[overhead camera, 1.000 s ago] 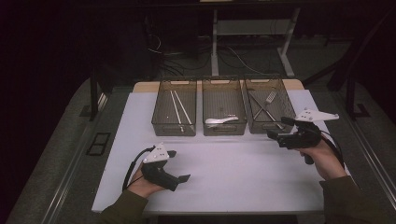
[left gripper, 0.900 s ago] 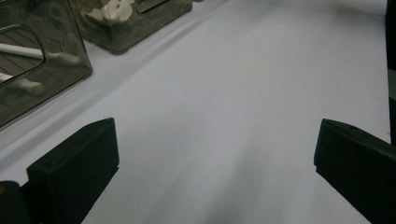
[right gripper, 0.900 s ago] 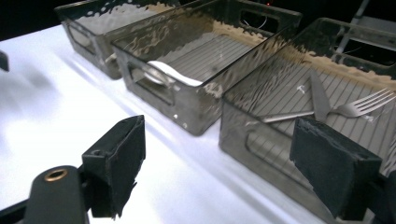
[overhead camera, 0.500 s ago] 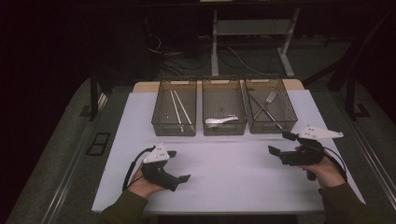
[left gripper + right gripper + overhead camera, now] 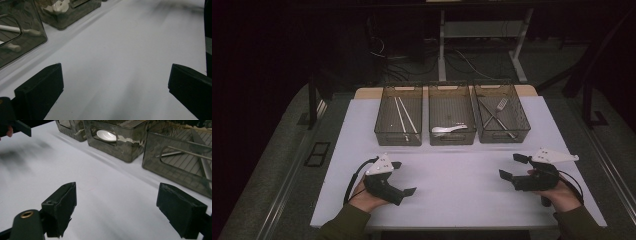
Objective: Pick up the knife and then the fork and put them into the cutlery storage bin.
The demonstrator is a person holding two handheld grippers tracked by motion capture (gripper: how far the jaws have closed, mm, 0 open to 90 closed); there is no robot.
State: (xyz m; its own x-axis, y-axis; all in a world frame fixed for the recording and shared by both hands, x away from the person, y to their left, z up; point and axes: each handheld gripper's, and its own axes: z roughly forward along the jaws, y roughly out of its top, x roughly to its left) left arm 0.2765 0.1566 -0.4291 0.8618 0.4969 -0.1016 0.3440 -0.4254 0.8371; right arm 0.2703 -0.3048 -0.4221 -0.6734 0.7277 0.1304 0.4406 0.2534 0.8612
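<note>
High view: left gripper [image 5: 403, 178] spread, empty, low over white table [image 5: 452, 200]; right gripper [image 5: 512, 167] spread, empty, near front right; three bins [image 5: 451, 141] beyond.

Left gripper view: jaws wide, bare table between.

Right gripper view: jaws wide; white spoon [image 5: 106, 135] in middle bin, well ahead.

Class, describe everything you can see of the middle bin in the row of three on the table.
The middle bin is a smoky, see-through rectangular container, plastic by its look, with a slatted floor and a cut-out handle in its near wall. It stands upright on the white table, close between two like bins. A white spoon lies inside near the front. Neither gripper touches it.
</note>
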